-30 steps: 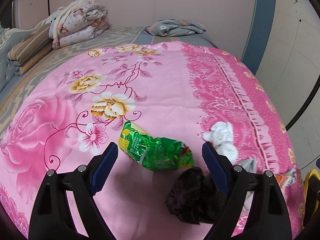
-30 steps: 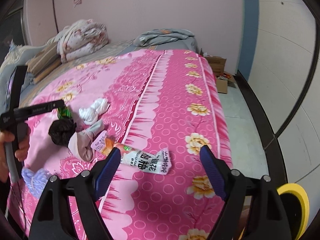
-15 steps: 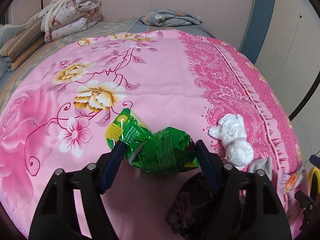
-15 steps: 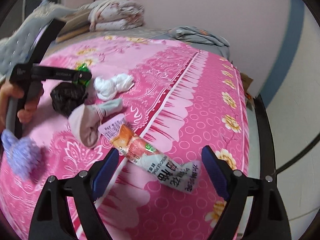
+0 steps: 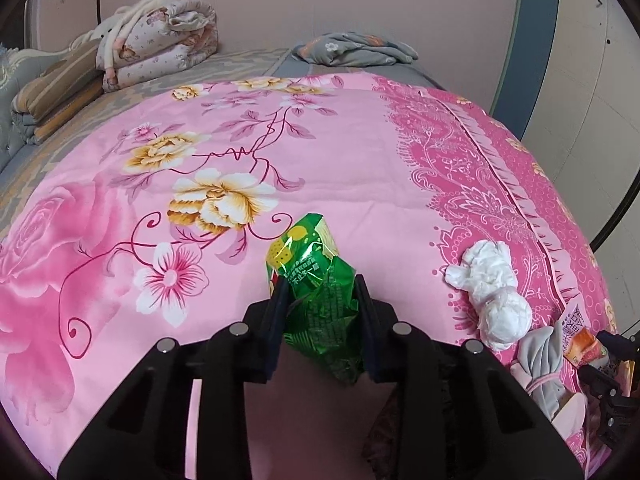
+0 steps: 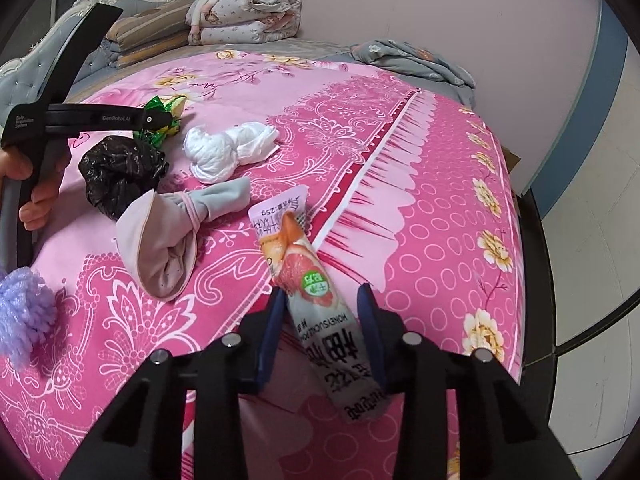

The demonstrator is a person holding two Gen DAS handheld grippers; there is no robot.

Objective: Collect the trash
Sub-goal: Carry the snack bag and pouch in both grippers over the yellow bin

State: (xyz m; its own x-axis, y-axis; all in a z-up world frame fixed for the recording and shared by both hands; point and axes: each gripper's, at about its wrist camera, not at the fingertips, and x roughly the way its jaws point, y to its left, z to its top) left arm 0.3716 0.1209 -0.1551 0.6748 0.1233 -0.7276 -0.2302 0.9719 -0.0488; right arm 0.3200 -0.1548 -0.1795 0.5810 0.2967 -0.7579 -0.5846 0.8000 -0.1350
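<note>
Crinkly green foil wrapper (image 5: 316,280) between closing left claw (image 5: 322,280); glossy flat sachet (image 6: 316,300) between closing right claw (image 6: 322,296).

**Camera placement: two wrist fisheye views over one bed**

Left wrist view: mounted behind the left gripper (image 5: 322,284), angled down across the pink floral bedspread (image 5: 208,184) toward the far wall. Close range; the fingers fill the lower centre of the frame.

Right wrist view: mounted behind the right gripper (image 6: 322,300), likewise angled down, facing the bed's pink border and the folded quilt (image 6: 244,12) at upper centre.

Shared ground: both views hold the white wad (image 5: 490,290) (image 6: 228,152), the quilt (image 5: 160,36) and the grey cloth (image 5: 356,48) (image 6: 416,60). The left gripper appears at upper left of the right view (image 6: 160,120).
</note>
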